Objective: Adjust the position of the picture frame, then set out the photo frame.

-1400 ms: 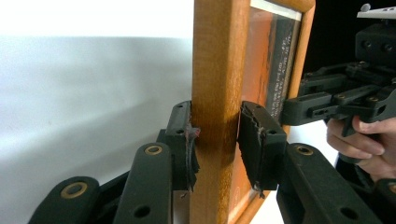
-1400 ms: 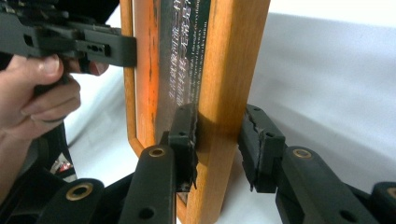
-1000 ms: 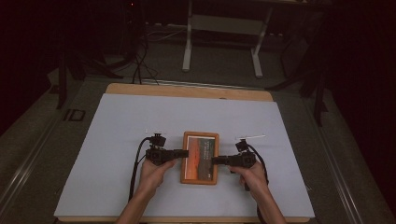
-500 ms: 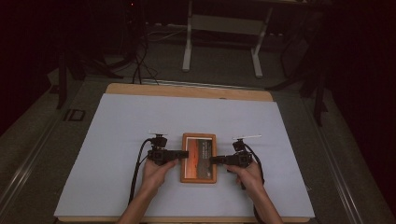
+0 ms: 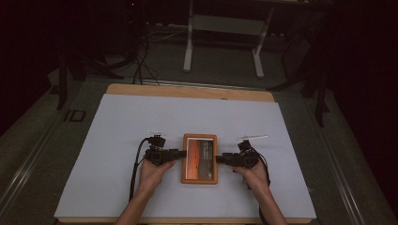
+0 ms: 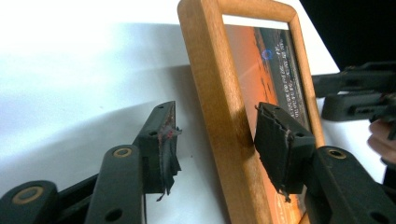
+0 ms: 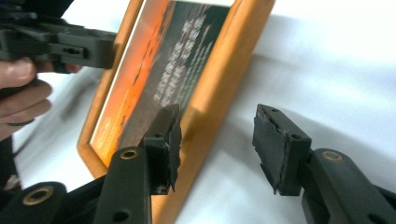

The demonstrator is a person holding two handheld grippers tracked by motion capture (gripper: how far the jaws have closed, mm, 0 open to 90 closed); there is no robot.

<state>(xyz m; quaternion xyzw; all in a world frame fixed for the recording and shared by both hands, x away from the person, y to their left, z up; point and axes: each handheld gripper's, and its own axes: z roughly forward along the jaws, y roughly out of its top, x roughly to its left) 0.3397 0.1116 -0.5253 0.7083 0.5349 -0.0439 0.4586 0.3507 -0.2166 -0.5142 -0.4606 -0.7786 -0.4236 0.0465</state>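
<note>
The left gripper (image 6: pixel 215 140) had its jaws straddling the near side rail of the wooden picture frame (image 6: pixel 212 93), which lay flat on the white table cover (image 6: pixel 84 70). The jaws had just been opening; one pad stood clear of the rail on the cover, the other over the glass above the orange print. Beyond the frame, the right gripper (image 6: pixel 355 93) pointed inward, a hand (image 6: pixel 383 142) behind it.

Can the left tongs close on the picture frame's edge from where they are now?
Probably yes. The left tongs have just been opening and already straddle the wooden frame, its near rail between the jaws with a gap at each pad. Nothing else lies between them on the white sheet.
</note>
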